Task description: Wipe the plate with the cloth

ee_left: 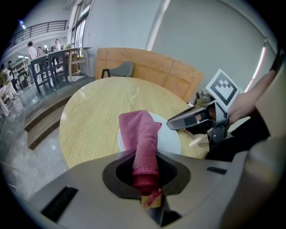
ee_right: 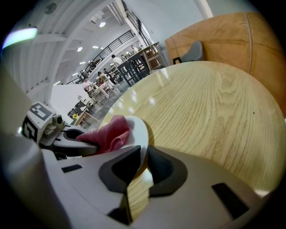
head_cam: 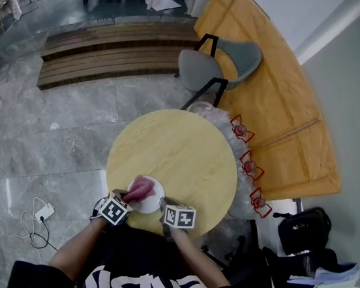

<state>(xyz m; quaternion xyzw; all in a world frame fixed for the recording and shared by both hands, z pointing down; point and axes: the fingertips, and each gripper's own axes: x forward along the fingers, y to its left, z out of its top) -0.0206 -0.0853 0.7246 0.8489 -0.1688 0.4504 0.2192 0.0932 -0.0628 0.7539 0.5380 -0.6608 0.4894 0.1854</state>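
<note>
Round wooden bench (head_cam: 167, 145), marble floor (head_cam: 48, 144) (open hall (ee_right: 103, 58)). Left tool (ee_left: 145, 179) clamps cloth (ee_left: 140, 129), pointing lengthwise onto plate (ee_left: 172, 139); right tool (ee_right: 143, 163) pinches the plate's rim.

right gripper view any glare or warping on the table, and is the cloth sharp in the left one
Right gripper view: fisheye bows the table edge, pale glare spots sit on its far side, and the near jaws on the plate rim look soft. Left gripper view: the cloth is fairly sharp, corners vignetted black.

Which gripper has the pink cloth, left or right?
The left gripper, shut on the pink cloth draped over the white plate; the right gripper pinches the plate's rim instead.
</note>
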